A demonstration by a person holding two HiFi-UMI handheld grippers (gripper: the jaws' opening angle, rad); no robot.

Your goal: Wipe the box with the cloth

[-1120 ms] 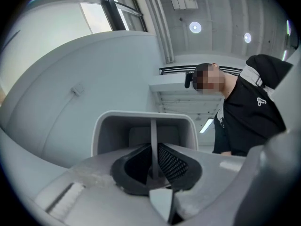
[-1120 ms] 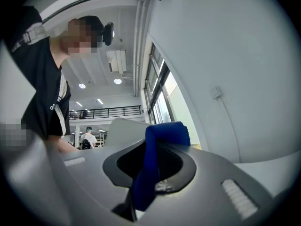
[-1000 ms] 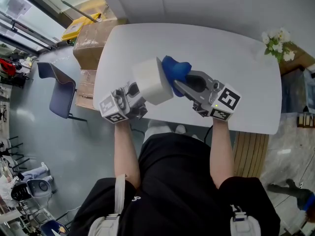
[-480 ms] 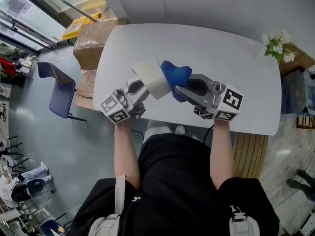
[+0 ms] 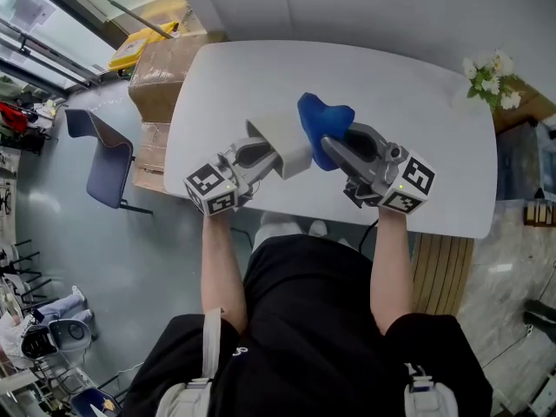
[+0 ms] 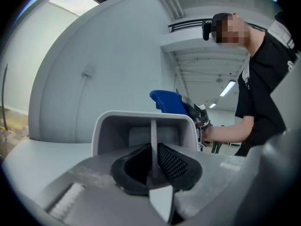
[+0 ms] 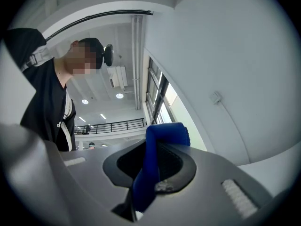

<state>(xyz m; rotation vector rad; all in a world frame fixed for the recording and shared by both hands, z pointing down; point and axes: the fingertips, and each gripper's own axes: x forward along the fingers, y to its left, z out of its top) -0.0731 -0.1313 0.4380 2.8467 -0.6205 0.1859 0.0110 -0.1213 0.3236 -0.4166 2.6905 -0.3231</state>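
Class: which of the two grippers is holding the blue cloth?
The right gripper: its jaws are shut on the blue cloth, whereas the left gripper clamps a wall of the white box.

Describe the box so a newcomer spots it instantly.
Over the white table, look just ahead of the left gripper. The box is the pale open container whose wall its jaws pinch; its only neighbour, in the right gripper, is a blue cloth.
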